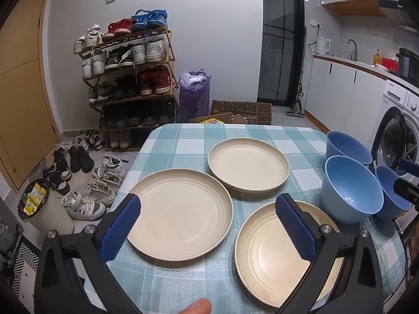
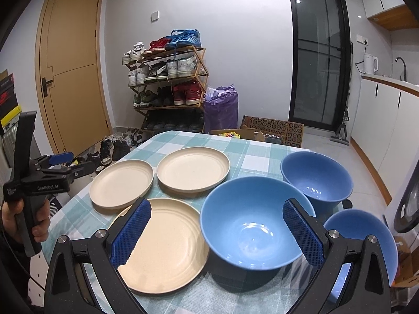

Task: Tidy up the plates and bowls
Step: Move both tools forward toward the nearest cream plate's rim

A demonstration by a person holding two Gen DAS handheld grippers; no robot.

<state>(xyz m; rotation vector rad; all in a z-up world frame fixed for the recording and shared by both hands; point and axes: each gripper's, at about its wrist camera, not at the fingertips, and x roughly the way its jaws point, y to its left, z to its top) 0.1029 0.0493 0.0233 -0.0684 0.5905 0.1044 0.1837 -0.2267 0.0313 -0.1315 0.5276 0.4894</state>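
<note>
Three cream plates (image 1: pixel 180 217) lie flat and apart on the checked tabletop (image 1: pixel 183 141), two toward the left edge and middle, one at the near edge; three blue bowls (image 2: pixel 251 222) stand clustered along the right edge. Both the left gripper (image 1: pixel 209 225) and the right gripper (image 2: pixel 217 233) hover with jaws spread wide, grasping nothing. The ware looks light, stiff and smooth, probably slippery; a pinch across a plate's raised rim or a bowl's wall seems surest.

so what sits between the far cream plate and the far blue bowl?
Nothing: bare checked tablecloth between the round cream plate and the deep blue bowl, right wrist view.
</note>
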